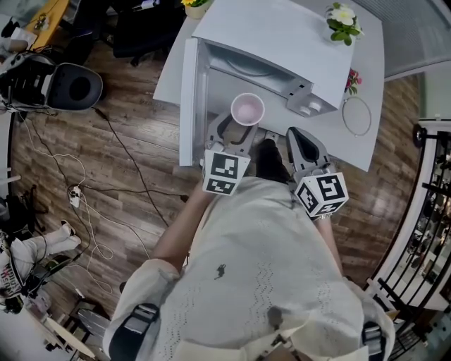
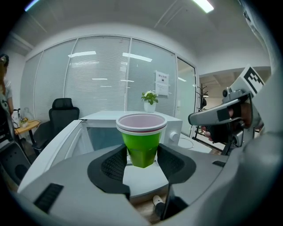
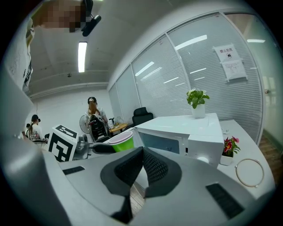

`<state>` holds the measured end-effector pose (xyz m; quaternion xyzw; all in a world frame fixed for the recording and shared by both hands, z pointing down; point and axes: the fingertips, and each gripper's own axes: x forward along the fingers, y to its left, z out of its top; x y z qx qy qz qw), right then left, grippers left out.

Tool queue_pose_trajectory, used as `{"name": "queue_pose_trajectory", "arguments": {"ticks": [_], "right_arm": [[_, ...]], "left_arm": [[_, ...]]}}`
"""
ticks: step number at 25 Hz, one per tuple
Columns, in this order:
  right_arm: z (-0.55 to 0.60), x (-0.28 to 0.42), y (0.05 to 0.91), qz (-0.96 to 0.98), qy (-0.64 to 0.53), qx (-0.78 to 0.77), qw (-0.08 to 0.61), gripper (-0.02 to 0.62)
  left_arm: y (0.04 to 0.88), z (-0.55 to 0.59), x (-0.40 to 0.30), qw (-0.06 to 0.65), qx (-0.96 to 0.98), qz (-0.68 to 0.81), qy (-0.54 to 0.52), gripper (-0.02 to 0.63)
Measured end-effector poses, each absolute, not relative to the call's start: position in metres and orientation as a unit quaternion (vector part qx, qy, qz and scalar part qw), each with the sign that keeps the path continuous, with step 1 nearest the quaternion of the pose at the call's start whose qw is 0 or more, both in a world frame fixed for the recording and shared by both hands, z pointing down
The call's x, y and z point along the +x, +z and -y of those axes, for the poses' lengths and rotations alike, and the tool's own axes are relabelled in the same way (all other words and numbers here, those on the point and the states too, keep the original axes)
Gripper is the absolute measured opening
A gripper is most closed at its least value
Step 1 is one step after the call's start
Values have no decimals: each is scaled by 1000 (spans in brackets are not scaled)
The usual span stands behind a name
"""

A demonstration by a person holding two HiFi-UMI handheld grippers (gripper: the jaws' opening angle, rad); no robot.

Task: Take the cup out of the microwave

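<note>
A green cup with a white rim and pink inside sits upright between the jaws of my left gripper, which is shut on it. In the head view the cup is held just in front of the white microwave, whose door hangs open to the left; my left gripper is below the cup. To the right of it, my right gripper is shut with nothing in it, its pads pressed together. The cup shows at the left of the right gripper view, in front of the microwave.
The microwave stands on a white table. A potted plant is on top of it, and a small red flower pot and a white ring are at its right. An office chair and cables lie to the left, a black railing to the right.
</note>
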<state>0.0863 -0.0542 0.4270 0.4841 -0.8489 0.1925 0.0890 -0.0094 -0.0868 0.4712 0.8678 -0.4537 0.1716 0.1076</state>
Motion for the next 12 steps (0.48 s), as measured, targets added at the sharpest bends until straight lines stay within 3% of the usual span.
{"name": "queue_pose_trajectory", "arguments": {"ticks": [12], "right_arm": [[37,91,422,850,191,483,82,9]], "left_arm": [[463,53,-22,112,861,465,174,236]]}}
